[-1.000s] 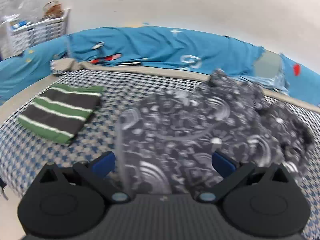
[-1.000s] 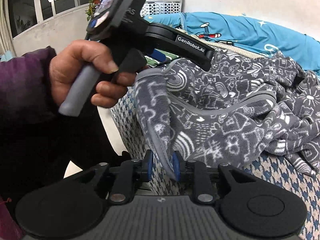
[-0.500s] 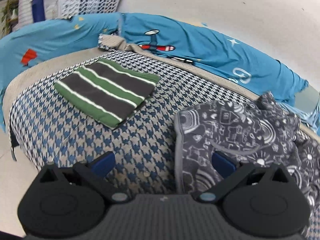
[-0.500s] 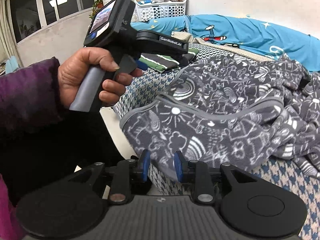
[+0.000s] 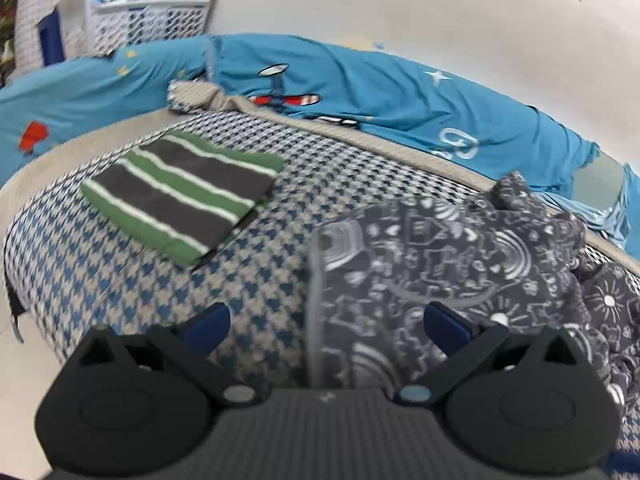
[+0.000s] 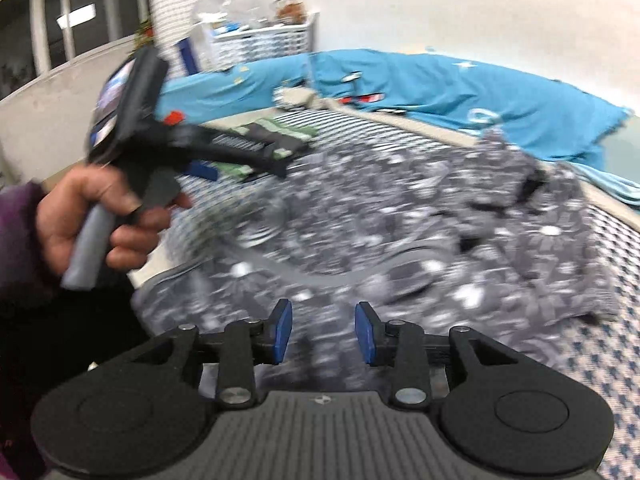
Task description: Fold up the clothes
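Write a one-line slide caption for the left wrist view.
Open left tongs over the edge of a gray patterned garment on a checked bedspread, a folded striped shirt lying beyond.

Bare houndstooth cover (image 5: 256, 280) lies between striped fold (image 5: 180, 192) and patterned garment (image 5: 440, 264)

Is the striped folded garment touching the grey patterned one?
Apart. The left wrist view shows bare houndstooth cover between the striped garment and the grey patterned garment.

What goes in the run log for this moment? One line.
left gripper: open | right gripper: opening, over grey patterned garment | striped garment: folded
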Demonstrator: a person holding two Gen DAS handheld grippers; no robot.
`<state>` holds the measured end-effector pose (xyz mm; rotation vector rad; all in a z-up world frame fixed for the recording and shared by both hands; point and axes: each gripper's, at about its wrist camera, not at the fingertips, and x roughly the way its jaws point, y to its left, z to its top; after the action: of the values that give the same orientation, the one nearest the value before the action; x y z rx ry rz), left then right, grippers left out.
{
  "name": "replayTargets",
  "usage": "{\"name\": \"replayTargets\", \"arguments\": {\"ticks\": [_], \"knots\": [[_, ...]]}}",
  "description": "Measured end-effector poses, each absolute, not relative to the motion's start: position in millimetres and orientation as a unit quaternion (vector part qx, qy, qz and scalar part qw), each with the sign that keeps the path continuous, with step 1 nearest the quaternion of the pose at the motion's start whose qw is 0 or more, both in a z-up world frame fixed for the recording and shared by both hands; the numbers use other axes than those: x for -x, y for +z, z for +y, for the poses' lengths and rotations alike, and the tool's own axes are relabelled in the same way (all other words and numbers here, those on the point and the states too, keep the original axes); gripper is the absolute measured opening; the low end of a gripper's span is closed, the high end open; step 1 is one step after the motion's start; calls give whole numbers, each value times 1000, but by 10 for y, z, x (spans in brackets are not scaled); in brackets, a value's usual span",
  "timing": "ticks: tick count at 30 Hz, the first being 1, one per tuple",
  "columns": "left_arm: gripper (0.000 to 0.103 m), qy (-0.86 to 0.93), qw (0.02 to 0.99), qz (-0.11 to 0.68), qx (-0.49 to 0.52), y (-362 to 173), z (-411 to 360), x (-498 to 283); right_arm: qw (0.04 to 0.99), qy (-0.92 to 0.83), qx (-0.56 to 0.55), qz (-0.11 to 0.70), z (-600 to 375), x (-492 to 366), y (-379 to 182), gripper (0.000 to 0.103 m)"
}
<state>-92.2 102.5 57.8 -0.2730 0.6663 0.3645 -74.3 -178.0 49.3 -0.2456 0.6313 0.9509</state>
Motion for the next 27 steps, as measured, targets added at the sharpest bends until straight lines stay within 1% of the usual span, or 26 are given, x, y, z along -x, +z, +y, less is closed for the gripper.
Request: {"name": "replayTargets", "arguments": {"ticks": [8,10,15,17,18,22,27], "knots": [[103,128,930,331,93,608,634,640,868,395,89,287,-2016,440,626,36],[103,115,931,335,85,602,554,565,879,380,84,277,-2079,360,674,42],[103,87,934,341,55,629,379,379,910,322,83,249,-2247,97,752,51],[103,73,934,346,57,640,338,294,916,303,77,251,-2309,-36,742,58],[103,66,933,349,55,642,315,245,917,296,71,257,-2335,-106,729,64],[103,35,935,352,31,647,207,59,918,276,58,279,-2379,-357,638,66],[103,15,930,366,38,555,158,-97,909,275,79,305,-2289,-567,466,70]]}}
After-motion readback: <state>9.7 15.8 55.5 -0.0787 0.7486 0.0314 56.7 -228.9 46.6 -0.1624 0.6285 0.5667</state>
